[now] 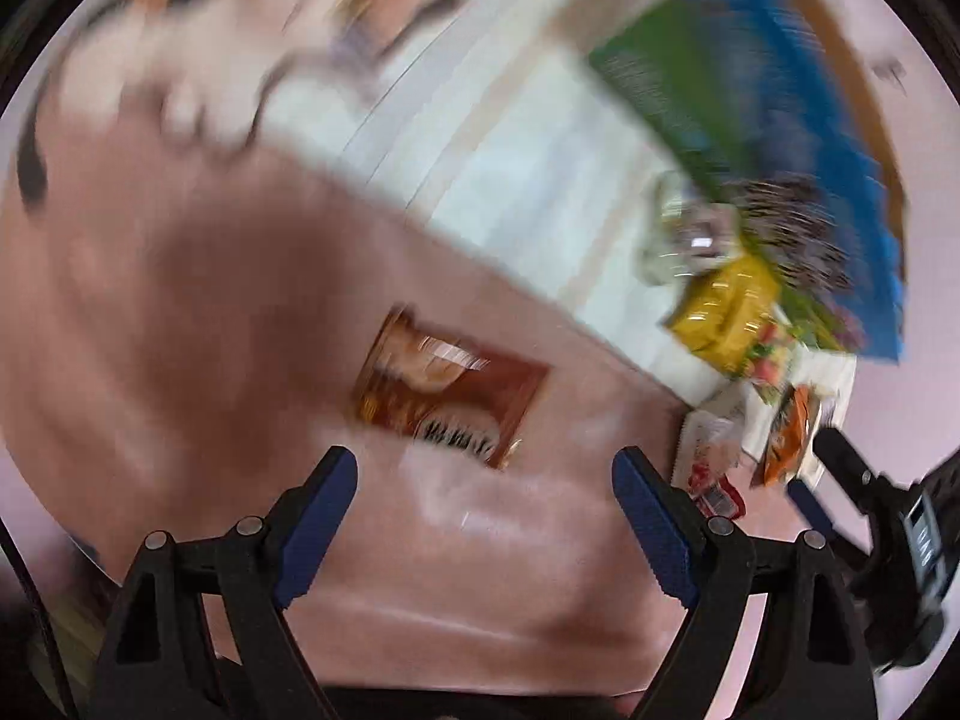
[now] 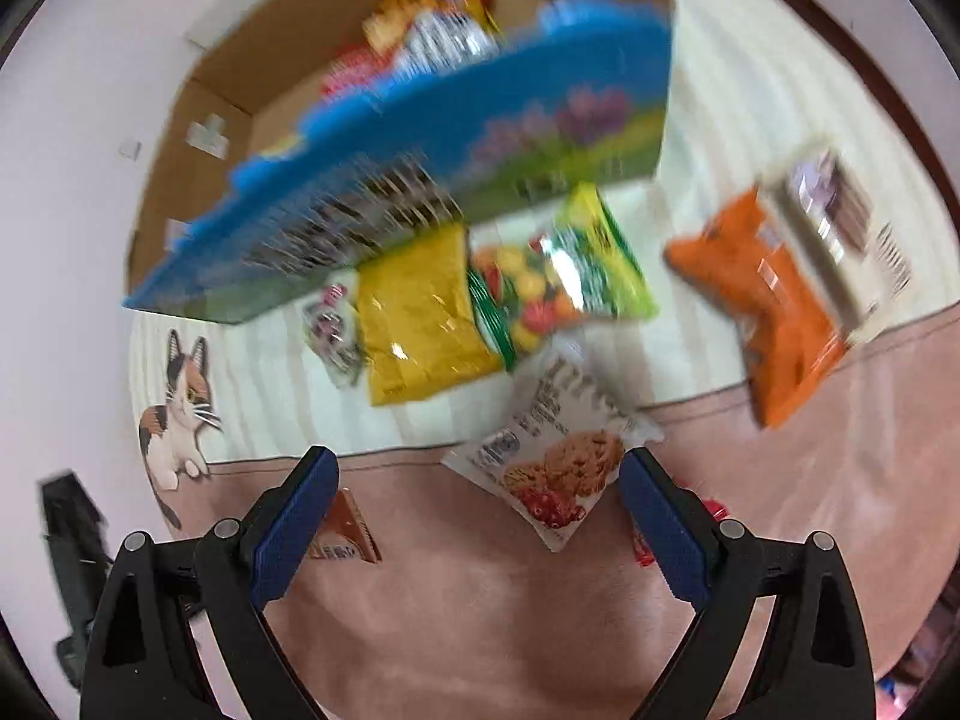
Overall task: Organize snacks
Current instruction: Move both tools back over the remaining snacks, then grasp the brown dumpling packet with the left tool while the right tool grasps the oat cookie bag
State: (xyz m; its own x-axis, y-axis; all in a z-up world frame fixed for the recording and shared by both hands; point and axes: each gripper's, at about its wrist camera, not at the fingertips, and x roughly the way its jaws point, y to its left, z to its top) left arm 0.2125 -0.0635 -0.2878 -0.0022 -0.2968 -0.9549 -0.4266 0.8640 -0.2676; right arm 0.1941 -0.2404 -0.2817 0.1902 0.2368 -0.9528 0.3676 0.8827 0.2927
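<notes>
Snack packets, yellow (image 2: 420, 312), green (image 2: 558, 276), orange (image 2: 774, 312) and cookie (image 2: 558, 468), were recorded lying on the mat (image 2: 420, 600) before a blue-fronted cardboard box (image 2: 420, 156). Left gripper (image 1: 486, 516): jaws spread wide, nothing held, brown packet (image 1: 450, 396) ahead. Right gripper (image 2: 477, 510): likewise wide, empty, cookie packet between the fingertips, contact not discernible.

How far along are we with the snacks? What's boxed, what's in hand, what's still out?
Done: some packets already lie in the cardboard box. In hand: nothing; the left gripper and right gripper are both open and empty. Left on the mat: the yellow bag, fruit-candy bag, cookie packet, orange bag and brown packet.
</notes>
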